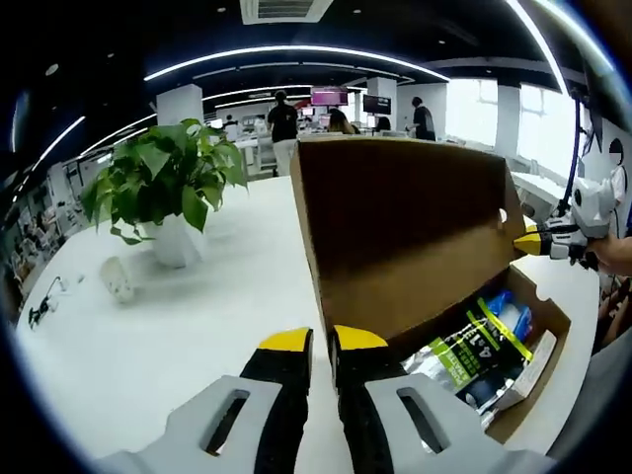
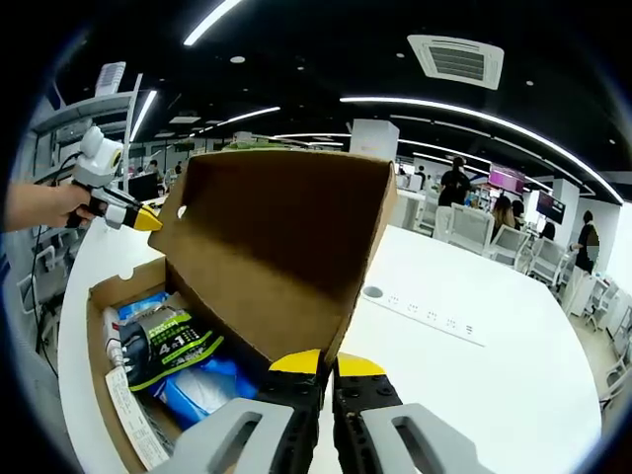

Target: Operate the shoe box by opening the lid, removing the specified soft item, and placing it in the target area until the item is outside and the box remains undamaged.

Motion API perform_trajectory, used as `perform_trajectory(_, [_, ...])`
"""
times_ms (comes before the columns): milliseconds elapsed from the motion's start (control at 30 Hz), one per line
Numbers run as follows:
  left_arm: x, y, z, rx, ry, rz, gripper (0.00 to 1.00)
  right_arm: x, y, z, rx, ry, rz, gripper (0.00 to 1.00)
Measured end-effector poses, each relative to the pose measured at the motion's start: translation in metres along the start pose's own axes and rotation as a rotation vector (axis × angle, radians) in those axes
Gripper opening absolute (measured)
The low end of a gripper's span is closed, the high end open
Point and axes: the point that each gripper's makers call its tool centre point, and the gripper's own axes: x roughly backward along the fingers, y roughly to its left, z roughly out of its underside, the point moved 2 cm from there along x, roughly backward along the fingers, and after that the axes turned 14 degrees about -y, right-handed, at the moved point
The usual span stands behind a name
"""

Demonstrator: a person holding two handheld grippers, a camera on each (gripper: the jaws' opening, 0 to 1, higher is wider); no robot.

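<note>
Shoe box (image 1: 415, 247) on white table (image 1: 178, 326), lid (image 2: 276, 247) raised; soft packet (image 2: 168, 346) lies inside, below-left of right gripper (image 2: 327, 365), the nearer one; both jaw pairs nearly closed, empty; left gripper (image 1: 323, 341) at lid's edge, packet to its right

Left gripper view: the shoe box (image 1: 538, 326) sits on the table (image 1: 148, 336) right of the fingers (image 1: 286, 341), lid (image 1: 405, 227) raised ahead of them, soft item (image 1: 474, 355) inside. A potted plant (image 1: 163, 193) stands ahead-left. The right gripper (image 1: 533, 242) touches the lid's far edge.
</note>
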Motion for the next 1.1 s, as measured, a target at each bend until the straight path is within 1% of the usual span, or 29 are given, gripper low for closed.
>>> perform_trajectory(100, [-0.001, -0.002, 0.003, 0.014, 0.004, 0.002, 0.02, -0.002, -0.001, 0.0, -0.003, 0.003, -0.001, 0.0])
perform_trajectory(167, [-0.002, -0.002, 0.004, 0.016, 0.004, -0.001, 0.01, -0.004, -0.002, 0.0, -0.003, 0.006, -0.002, 0.0])
perform_trajectory(633, [-0.013, 0.003, 0.001, 0.025, 0.008, -0.013, 0.01, -0.014, -0.008, 0.001, -0.01, 0.02, -0.009, 0.0])
perform_trajectory(1100, [-0.025, 0.007, 0.005, 0.045, 0.016, -0.019, 0.01, -0.022, -0.012, 0.006, -0.016, 0.037, -0.012, 0.01])
